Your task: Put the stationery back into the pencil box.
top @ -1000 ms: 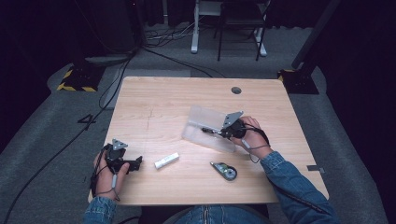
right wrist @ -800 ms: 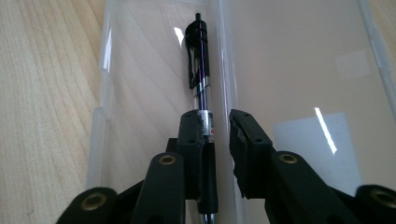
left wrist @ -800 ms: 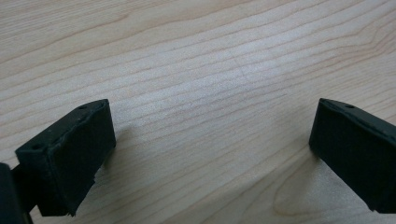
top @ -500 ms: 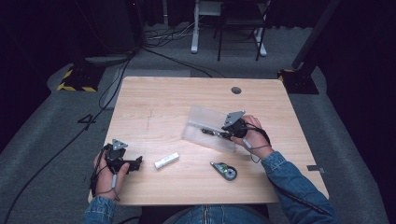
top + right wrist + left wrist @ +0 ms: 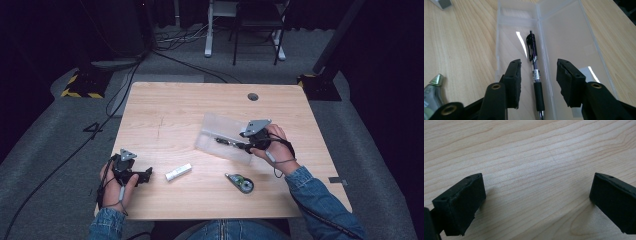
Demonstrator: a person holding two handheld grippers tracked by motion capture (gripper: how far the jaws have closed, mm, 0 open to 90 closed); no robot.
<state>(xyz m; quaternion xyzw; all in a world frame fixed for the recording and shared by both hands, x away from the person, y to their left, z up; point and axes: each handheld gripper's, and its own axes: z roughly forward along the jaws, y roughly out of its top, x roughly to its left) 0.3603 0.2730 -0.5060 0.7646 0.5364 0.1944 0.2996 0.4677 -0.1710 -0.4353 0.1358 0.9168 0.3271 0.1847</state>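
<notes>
While the right gripper [image 5: 538, 82] hangs over the open case, its jaws have just been opening and now stand apart on either side of the pen with no pad touching it; the pen reads as freshly set down.

Item 1, nearest edge: person's sleeves in blue denim, one forearm at each lower corner of the high view.

Item 2: left gripper [image 5: 146, 175], resting low on the table [image 5: 165, 115] near the front left corner. Jaws wide apart over bare wood, nothing between them; parked, by the look of it, to keep clear of the working hand.

Item 3: correction tape dispenser [image 5: 239, 182], grey-green, lying flat near the front edge, between the two hands and closer to the right one. Not touched.

Item 4: white eraser-like block [image 5: 178, 172], lying flat just beyond the left gripper's tips, apart from them.

Item 5: black pen [image 5: 535, 70], lying lengthwise in the bottom of the case, clip end away from the gripper, tip toward it. It sits close to the hinge line, so the lid half stays free.

Item 6: clear plastic pencil case [image 5: 220, 134], opened flat right of centre, tray and lid side by side, slanted across the table. Its open lay suggests the loose items are meant to go in next.

Item 7, far side: round cable port [image 5: 253, 96] in the tabletop.
</notes>
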